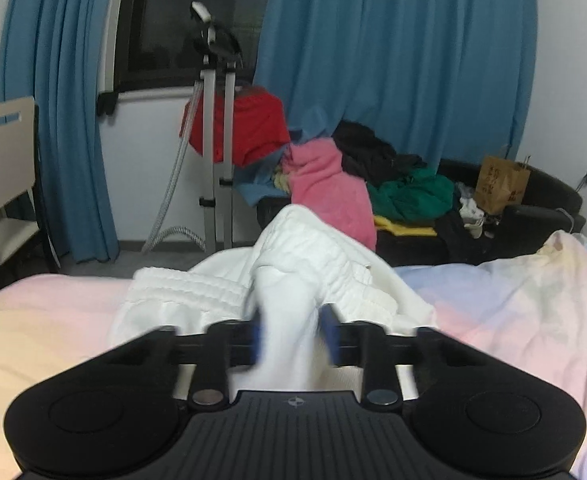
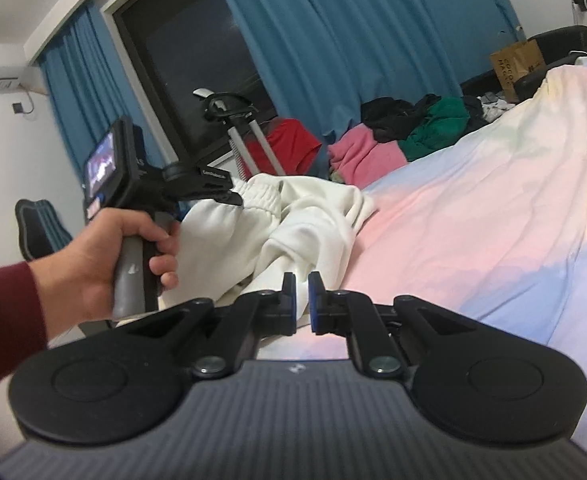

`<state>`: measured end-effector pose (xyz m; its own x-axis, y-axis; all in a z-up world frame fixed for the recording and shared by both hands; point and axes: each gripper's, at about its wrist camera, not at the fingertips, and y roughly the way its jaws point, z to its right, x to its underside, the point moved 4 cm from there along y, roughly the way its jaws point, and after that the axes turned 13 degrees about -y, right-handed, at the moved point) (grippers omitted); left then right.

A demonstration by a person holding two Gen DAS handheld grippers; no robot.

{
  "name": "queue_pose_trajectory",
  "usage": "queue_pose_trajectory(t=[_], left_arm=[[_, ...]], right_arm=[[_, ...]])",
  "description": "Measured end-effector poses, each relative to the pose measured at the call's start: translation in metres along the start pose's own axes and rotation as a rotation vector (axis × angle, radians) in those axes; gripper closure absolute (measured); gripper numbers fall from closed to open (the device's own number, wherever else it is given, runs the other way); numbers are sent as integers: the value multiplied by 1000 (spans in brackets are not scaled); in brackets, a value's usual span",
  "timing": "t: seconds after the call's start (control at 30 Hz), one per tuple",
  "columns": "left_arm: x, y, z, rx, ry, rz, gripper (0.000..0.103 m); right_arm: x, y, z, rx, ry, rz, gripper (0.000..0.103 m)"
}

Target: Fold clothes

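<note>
- The white trousers lie crumpled on the bed, near its edge.
- Left claw pinches a bunched fold below the elastic waistband.
- Right claw is pressed nearly together at a cloth edge; whether it grips is unclear.
- The fabric looks soft, light and limp; take the waistband corners.

Bedsheet right of white garment bare; left tool crowds left.

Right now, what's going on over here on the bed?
A person is starting to fold a white garment that lies crumpled on the pastel bedsheet. The left tongs have white fabric between their pads. The right tongs are almost shut at the garment's near edge; whether they pinch fabric is unclear. Nothing is folded yet.
</note>
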<state>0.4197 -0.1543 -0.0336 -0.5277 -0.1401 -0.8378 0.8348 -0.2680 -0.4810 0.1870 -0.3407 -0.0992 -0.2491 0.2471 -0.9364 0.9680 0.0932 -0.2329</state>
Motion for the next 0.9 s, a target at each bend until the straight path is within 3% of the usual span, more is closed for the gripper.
queue_pose_trajectory(t=[0.17,0.33,0.47,0.57,0.67,0.77,0.83,0.9], left_arm=[[12,-92,-12,33,-48,84,93],[52,-201,-52,43,-191,149,93],[109,-260,-113,-18,-378,128,93],[146,-280,-152,-55,-473,48,90],[171,-289,-171,-70,-526,-67,85],[180,-307,-169,-87,-542,-58,80],[183,-322,-168,-63,-551,-49,59],[182,-333,-165,-52,-546,-38,51]], right_arm=[[-4,-13,-6,12,-59,9,93],[-8,-25,-12,20,-94,15,93],[-11,-34,-19,19,-119,14,93],[-8,-37,-26,6,-136,-15,93],[-3,-39,-31,-18,-140,-48,93],[3,-41,-38,-39,-144,-86,93],[5,-42,-43,-47,-162,-101,93],[7,-42,-48,-51,-168,-115,93]])
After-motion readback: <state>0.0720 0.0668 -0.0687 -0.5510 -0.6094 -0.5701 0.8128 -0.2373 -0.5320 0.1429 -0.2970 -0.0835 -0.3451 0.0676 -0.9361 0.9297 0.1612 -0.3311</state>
